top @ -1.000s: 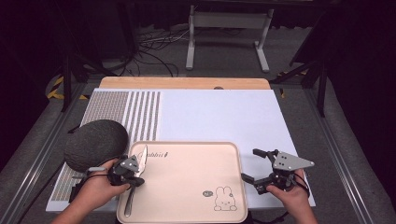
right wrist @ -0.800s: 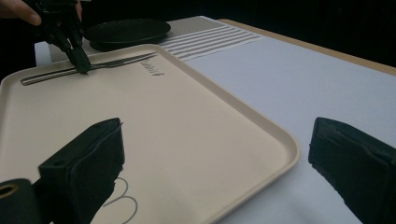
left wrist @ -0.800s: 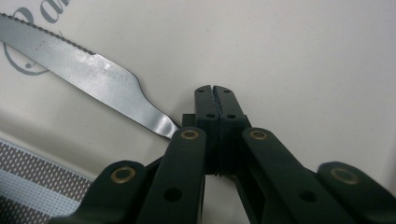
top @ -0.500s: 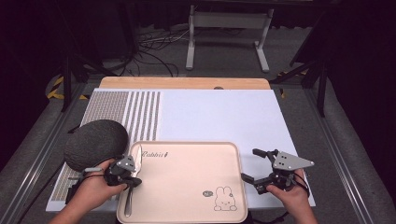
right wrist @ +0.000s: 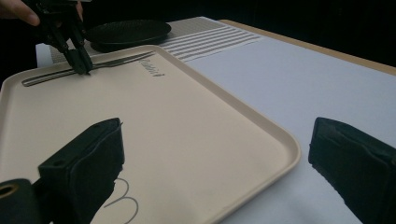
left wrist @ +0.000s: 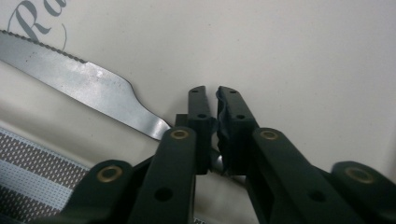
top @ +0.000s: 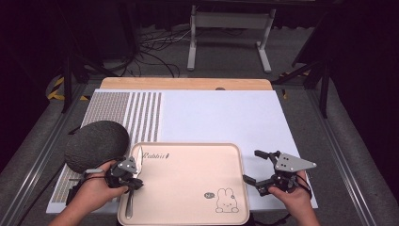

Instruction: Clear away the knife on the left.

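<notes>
One silver serrated table knife lies flat along the left edge of the single beige rectangular plastic tray, its long axis running near to far and its blade pointing away from the person. The left gripper has its jaws nearly together around the knife's neck, having just been opening slightly. The right gripper rests just right of the tray, jaws wide apart and holding nothing. One dark round plate sits left of the tray.

A recording lab or studio: beyond the grippers, past the white table top, loose cables trail over grey carpet around a metal stand, with black surroundings on both sides.
</notes>
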{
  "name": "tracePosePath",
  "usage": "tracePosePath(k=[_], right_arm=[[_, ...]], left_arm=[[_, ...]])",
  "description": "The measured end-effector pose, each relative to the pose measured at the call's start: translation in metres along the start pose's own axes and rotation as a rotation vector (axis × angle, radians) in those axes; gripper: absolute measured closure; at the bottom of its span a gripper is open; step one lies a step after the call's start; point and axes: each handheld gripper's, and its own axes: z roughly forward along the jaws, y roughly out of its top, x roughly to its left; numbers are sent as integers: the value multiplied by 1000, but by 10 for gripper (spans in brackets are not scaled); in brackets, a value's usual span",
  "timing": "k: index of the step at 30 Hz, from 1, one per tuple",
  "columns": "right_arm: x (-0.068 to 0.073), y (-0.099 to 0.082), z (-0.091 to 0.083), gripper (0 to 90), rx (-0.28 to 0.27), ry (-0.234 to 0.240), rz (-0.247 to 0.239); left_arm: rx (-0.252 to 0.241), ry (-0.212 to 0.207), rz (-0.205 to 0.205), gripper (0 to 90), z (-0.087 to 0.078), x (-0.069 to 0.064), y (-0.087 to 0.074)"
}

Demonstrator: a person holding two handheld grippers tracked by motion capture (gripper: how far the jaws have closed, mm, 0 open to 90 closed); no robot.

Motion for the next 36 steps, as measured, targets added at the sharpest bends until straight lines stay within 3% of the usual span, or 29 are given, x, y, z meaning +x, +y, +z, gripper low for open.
tracePosePath(k=[7, 10, 11, 13, 14, 15, 16, 20, 26, 30, 35, 36], right_arm=[[0, 0, 0, 45, 1, 1, 0], [0, 0, 1, 45, 1, 3, -1], [0, 0, 1, 45, 0, 3, -1], [0, 0, 0, 45, 0, 2, -1], [0, 0, 0, 45, 0, 2, -1], [0, 0, 0, 45, 0, 3, -1], [0, 0, 1, 45, 2, 3, -2], [0, 0, 0, 45, 0, 3, -2], [1, 0, 0, 46, -4, 0, -4], [0, 0, -1, 46, -7, -1, -3], [2, -1, -2, 45, -8, -3, -1], [2, -1, -2, 45, -8, -3, -1]], left_arm=[[-53, -19, -25, 696, -7, -1, 2], [-79, -10, -32, 541, -10, -2, 3], [-89, 0, -30, 541, -11, -2, 4], [-134, 36, -33, 293, -14, -2, 5], [-134, 36, -33, 213, -14, -2, 5], [-141, 45, -32, 213, -14, -1, 6], [-152, 58, -36, 129, -17, -1, 7], [-181, 62, -48, 83, -21, -1, 7], [-284, 96, -16, 49, -34, -1, 3], [-321, 100, 6, 58, -37, 0, -1], [-420, 109, 21, 52, -42, 4, -15], [-420, 109, 21, 48, -42, 4, -15]])
